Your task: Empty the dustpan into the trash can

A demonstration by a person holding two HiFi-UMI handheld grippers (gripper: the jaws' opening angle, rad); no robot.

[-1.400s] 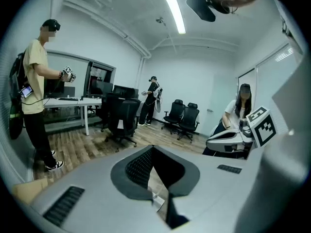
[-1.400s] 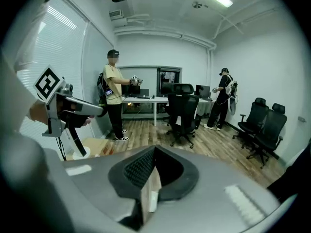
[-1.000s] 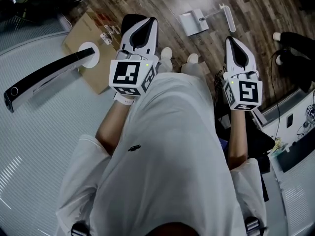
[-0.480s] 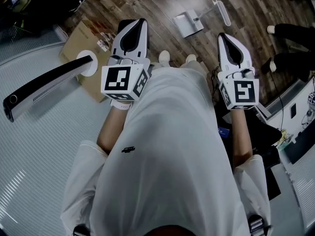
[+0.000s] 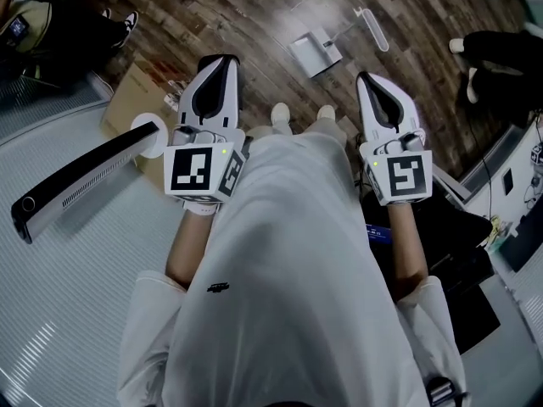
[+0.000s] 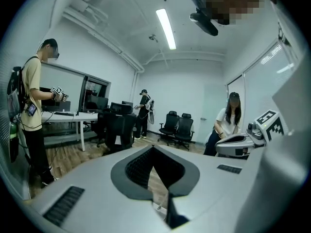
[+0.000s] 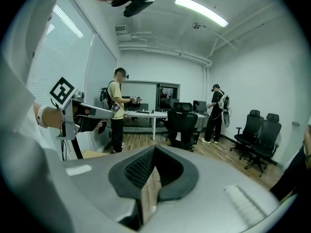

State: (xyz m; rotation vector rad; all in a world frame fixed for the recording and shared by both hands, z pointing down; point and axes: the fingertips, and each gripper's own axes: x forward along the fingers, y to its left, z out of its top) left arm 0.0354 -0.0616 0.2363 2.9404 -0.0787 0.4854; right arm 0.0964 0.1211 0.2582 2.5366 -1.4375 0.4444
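Note:
A white dustpan (image 5: 312, 53) lies on the wooden floor ahead of the person's feet, its long handle (image 5: 372, 30) pointing to the right. No trash can can be made out in any view. My left gripper (image 5: 217, 61) is held out over the floor, left of and nearer than the dustpan. Its jaws are shut, with nothing between them (image 6: 154, 147). My right gripper (image 5: 373, 80) hangs to the right of the dustpan and nearer than it. It is shut and empty as well (image 7: 154, 147). Neither gripper touches the dustpan.
A flat cardboard sheet (image 5: 127, 108) with a white round disc (image 5: 153, 134) lies at the left, beside a long black curved bar (image 5: 85, 176). Dark gear and cables (image 5: 475, 227) crowd the right. Someone's dark legs (image 5: 496, 53) stand at the upper right. Office chairs (image 6: 177, 125) and other people (image 6: 34, 106) fill the room.
Both grippers have come up slightly and sit a little lower and further left in the picture. They stay shut and empty. The dustpan has not moved on the floor.

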